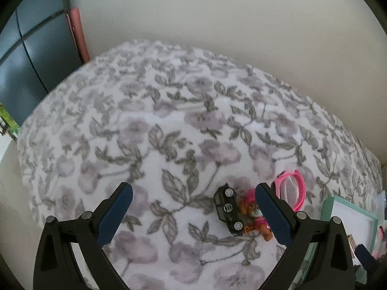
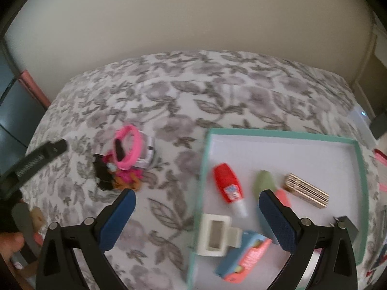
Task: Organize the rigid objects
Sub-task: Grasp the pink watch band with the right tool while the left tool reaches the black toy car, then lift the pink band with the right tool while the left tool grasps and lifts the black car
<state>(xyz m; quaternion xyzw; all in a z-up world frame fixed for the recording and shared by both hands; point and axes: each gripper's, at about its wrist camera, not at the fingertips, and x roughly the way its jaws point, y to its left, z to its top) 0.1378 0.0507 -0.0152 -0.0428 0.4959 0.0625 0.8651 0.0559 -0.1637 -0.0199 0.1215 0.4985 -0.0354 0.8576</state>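
Left gripper (image 1: 193,207): jaws spread wide, holding nothing, hovering over the floral bedspread (image 1: 145,120). Loose cluster sits just inside its right finger: black toy car (image 1: 228,209) on its side with wheels showing, pink-and-orange pup figure (image 1: 251,207) touching it and partly hidden behind that finger, pink band (image 1: 293,188) beyond the fingertip.

Right gripper (image 2: 197,215): jaws also wide apart, empty. Same cluster lies ahead of its left finger. Teal-rimmed tray (image 2: 358,169) lies ahead of its right finger, holding a red bottle (image 2: 227,181), cream clip (image 2: 214,234), blue-and-coral box (image 2: 244,256), gold ribbed piece (image 2: 306,189) and a green piece (image 2: 263,181).

Judgement: the cluster still needs moving to the tray. Take the car first, centring it between the fingers and closing across its narrow body, clear of the figure.
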